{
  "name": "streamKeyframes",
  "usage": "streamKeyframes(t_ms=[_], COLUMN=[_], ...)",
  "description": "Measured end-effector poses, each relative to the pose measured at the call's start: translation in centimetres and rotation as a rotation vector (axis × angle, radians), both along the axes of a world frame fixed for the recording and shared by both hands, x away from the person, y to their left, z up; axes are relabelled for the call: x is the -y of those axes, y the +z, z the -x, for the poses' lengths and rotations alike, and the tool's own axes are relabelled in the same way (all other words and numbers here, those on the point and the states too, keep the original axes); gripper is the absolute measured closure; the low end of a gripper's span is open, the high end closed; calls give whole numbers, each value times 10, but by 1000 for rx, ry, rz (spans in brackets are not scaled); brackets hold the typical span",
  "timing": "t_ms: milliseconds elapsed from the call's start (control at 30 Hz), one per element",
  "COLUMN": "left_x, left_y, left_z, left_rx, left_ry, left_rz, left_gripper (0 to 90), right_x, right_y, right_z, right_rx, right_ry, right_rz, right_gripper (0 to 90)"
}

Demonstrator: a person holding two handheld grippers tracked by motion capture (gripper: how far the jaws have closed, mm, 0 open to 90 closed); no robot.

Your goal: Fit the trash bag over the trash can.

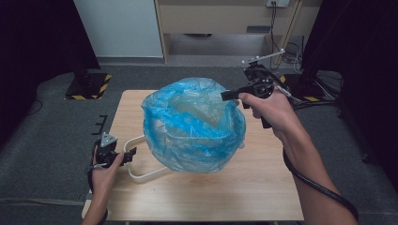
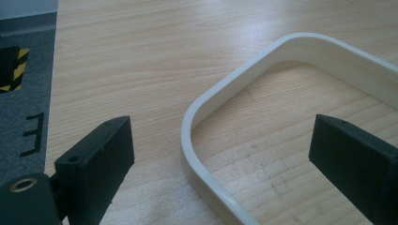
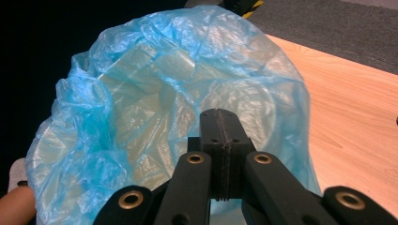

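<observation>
Item 1: your right tool, held raised at the far right side of the blue plastic bag. In the right gripper view its jaws are pressed flat together, clenched, with the tip just at the bag's rim. Whether a fold of film is caught between them cannot be told.

Item 2: the blue plastic bag, translucent and crumpled, its mouth gaping wide. It bulges directly ahead of your right tool and sits just beyond and to the right of your left tool.

Item 3: your left tool, low over the worktop, jaws released and standing wide apart.

Item 4: the cream frame, a rounded-corner band lying flat on the worktop. Its curved corner lies between your left tool's open jaws, touched by neither. Its far end runs under the bag.
</observation>
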State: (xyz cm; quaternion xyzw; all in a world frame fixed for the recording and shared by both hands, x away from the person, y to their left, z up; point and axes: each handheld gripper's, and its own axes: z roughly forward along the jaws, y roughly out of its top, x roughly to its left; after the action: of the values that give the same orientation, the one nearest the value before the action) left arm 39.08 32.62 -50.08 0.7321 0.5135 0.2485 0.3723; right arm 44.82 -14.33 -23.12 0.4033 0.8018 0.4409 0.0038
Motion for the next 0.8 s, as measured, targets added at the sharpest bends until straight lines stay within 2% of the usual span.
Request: streamKeyframes(t_ms=[533, 800], left_x=[-1, -1], left_y=[0, -1], left_z=[0, 0], left_rx=[1, -2], left_ry=[2, 1], left_rz=[2, 1], left_gripper=[62, 62], right_x=[25, 46], right_y=[-4, -23], right_z=[0, -3], right_rx=[-5, -30], right_ry=[-29, -67], right_rz=[-20, -10], right_gripper=[900, 900])
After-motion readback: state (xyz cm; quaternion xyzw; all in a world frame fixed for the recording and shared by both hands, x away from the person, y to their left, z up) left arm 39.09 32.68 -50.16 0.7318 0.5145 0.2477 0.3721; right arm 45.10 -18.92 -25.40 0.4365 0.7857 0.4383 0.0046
